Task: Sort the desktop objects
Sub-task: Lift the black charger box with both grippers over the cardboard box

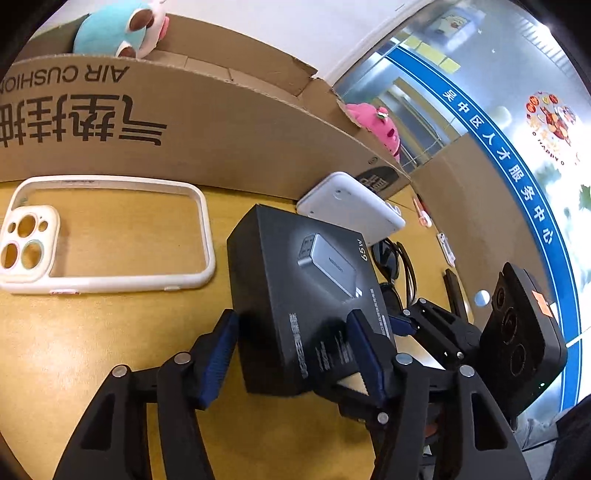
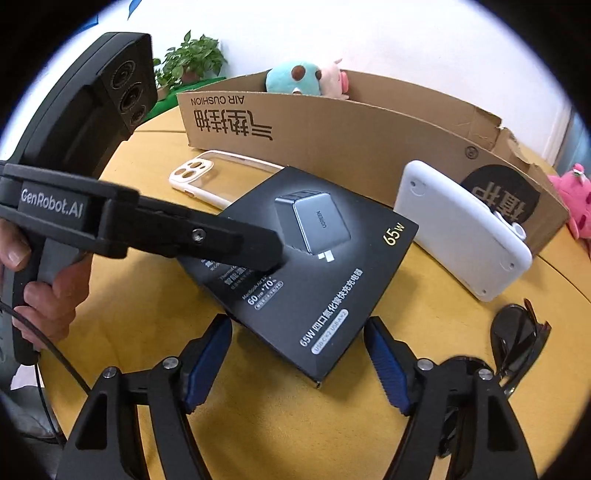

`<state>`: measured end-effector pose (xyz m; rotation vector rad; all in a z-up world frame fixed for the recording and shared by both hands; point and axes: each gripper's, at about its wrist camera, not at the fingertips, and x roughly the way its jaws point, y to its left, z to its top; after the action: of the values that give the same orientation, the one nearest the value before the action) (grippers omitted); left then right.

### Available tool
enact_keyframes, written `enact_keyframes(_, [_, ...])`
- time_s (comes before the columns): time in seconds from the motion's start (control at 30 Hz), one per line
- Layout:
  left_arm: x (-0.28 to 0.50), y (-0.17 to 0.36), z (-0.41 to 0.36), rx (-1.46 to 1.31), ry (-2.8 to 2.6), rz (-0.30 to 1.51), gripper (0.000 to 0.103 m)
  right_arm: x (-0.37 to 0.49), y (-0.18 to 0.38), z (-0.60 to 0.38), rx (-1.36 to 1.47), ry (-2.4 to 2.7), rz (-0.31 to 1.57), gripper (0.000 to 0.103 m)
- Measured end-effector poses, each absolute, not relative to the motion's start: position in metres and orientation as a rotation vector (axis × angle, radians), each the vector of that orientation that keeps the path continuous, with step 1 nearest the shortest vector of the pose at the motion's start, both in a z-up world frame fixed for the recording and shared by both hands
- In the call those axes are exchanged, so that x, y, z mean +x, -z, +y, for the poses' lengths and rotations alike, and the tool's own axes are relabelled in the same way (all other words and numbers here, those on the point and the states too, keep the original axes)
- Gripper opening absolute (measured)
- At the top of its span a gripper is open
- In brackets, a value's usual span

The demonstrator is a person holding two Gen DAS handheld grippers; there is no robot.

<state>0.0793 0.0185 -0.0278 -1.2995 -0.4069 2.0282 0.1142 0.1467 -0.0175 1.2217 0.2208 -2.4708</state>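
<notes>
A black 65W charger box [image 1: 295, 291] [image 2: 314, 266] is tilted, one edge raised off the wooden table. My left gripper [image 1: 295, 347] is shut on its near end, pads on both sides; in the right wrist view its finger [image 2: 221, 240] lies across the box. My right gripper [image 2: 299, 358] is open and empty, just in front of the box's near corner. A white phone case [image 1: 107, 229] [image 2: 207, 170], a white device [image 1: 351, 208] [image 2: 461, 229] leaning on the cardboard box, and dark sunglasses [image 1: 391, 258] [image 2: 517, 339] lie around it.
A long open cardboard box [image 1: 184, 122] [image 2: 351, 136] stands behind, holding a blue-and-pink plush [image 1: 122, 29] [image 2: 306, 79]. A pink plush [image 1: 380, 125] [image 2: 569, 199] sits beyond its right end. Small items [image 1: 443, 243] lie to the right. A potted plant [image 2: 192, 59] stands far left.
</notes>
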Motion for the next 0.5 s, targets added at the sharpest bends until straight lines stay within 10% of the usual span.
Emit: enact_keyframes(0.5, [0.086,-0.034,0.012,-1.18,-2.184,-0.336,0.061,0.121,-0.019,0.132,1.105,2.53,0.343,0.07])
